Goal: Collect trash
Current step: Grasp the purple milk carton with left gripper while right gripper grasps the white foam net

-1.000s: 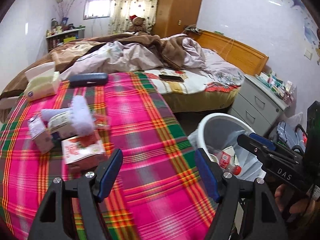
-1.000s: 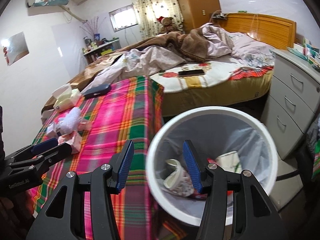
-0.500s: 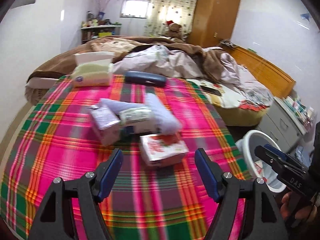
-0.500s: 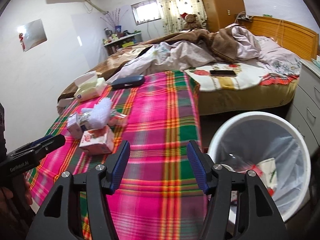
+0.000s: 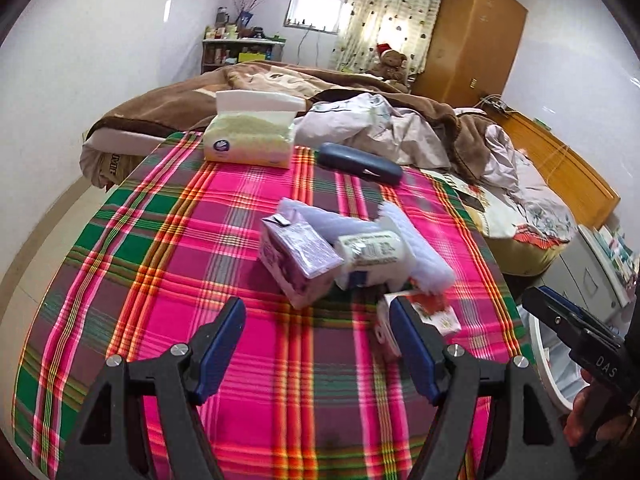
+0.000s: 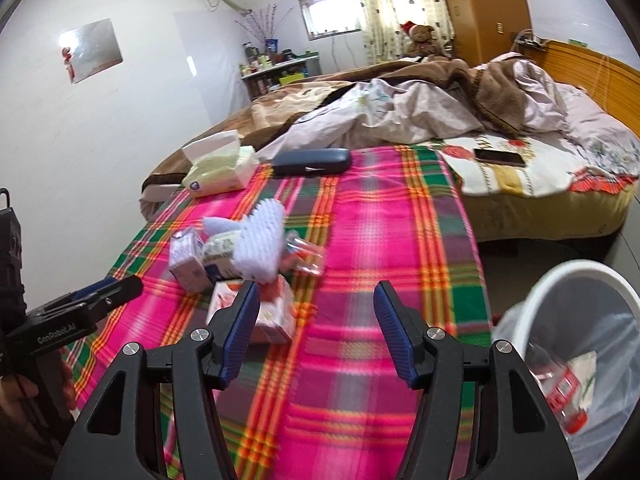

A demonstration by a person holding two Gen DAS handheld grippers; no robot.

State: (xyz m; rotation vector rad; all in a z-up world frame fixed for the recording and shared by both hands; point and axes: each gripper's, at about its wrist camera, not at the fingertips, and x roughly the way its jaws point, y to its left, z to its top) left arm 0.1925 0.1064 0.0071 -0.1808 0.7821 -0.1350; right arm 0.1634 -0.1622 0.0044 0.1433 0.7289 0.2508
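Two handheld grippers angle downward side by side: the left gripper point(image 5: 318, 344) gapes with nothing between its blue pads, the right gripper point(image 6: 316, 326) likewise (a hand point(image 5: 592, 412) grips its handle).

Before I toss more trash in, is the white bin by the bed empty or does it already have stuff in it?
Not empty. The white bin already holds a plastic bottle and a carton in its liner.
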